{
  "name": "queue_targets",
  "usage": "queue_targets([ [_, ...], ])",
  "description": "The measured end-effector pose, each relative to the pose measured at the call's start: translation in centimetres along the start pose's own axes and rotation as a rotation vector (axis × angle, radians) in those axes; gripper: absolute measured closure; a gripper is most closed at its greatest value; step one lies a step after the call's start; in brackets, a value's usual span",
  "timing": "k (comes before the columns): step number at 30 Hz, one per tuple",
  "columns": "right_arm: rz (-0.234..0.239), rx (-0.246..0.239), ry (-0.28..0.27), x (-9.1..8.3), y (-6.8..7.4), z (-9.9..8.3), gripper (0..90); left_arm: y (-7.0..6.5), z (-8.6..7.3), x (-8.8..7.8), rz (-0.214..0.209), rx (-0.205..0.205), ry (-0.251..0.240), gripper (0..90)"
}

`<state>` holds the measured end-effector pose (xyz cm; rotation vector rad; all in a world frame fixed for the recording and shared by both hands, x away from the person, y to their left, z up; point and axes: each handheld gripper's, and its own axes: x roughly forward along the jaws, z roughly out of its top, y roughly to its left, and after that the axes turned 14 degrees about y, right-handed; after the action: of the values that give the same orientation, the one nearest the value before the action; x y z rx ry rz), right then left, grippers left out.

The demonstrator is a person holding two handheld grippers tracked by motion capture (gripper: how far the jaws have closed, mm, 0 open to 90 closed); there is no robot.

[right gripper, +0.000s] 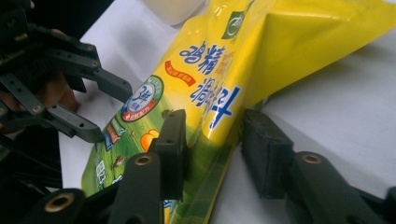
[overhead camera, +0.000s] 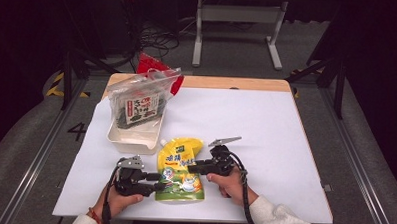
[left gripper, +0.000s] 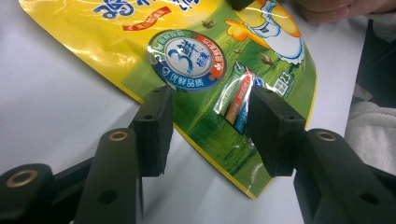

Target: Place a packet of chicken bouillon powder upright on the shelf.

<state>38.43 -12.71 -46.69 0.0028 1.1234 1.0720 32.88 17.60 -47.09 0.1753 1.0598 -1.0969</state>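
High view is showing the left gripper (overhead camera: 156, 183) at about seven o'clock on the white table (overhead camera: 265, 139), its jaws straddling the lower left edge of the yellow pouch (overhead camera: 180, 169) without visibly pressing on it, while the right gripper (overhead camera: 192, 168) is reaching in from three o'clock and closing on the pouch's right edge. Left gripper view is showing the pads standing apart on either side of the pouch's (left gripper: 196, 60) green corner, and right gripper view is showing the pouch (right gripper: 243, 60) lifting between the jaws. Farther out at eleven o'clock, a clear bag of seaweed (overhead camera: 139, 102) is sitting in a white tub (overhead camera: 130, 137).
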Motion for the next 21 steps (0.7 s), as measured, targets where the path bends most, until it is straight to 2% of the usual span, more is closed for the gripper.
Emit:
queue_targets([
  [3,-0.017,-0.041,-0.017,-0.1,0.5,-0.1,74.0,-0.2,0.0,0.0,0.01,0.004,-0.006,51.0],
  [4,-0.019,-0.047,-0.02,-0.2,0.6,-0.2,75.6,-0.3,0.0,-0.2,0.034,0.009,-0.021,49.0],
  [6,-0.027,-0.071,-0.027,-0.4,0.8,-0.4,78.4,-0.4,0.0,-0.4,0.052,0.019,-0.028,46.2],
  [8,-0.029,-0.084,-0.028,-0.5,1.0,-0.5,79.2,-0.4,-0.1,-0.6,0.082,0.01,-0.04,40.6],
  [10,-0.036,-0.104,-0.032,-0.7,1.0,-0.8,79.3,-0.1,-0.2,-0.7,0.077,-0.006,-0.055,37.6],
  [12,-0.044,-0.12,-0.038,-1.0,1.1,-0.9,79.5,0.2,-0.2,-0.6,0.075,-0.042,-0.05,31.9],
  [15,-0.049,-0.143,-0.046,-1.1,1.3,-1.0,79.8,0.2,-0.1,-0.4,0.083,-0.037,-0.038,29.1],
  [17,-0.062,-0.165,-0.057,-1.2,1.5,-1.1,80.2,0.2,0.0,-0.2,0.071,-0.039,-0.038,27.8],
  [19,-0.074,-0.203,-0.077,-1.4,1.8,-1.4,80.5,0.0,0.2,0.0,0.065,-0.036,-0.037,21.2],
  [21,-0.078,-0.21,-0.081,-1.5,1.9,-1.5,80.5,0.0,0.3,0.1,0.068,-0.034,-0.036,19.6],
])
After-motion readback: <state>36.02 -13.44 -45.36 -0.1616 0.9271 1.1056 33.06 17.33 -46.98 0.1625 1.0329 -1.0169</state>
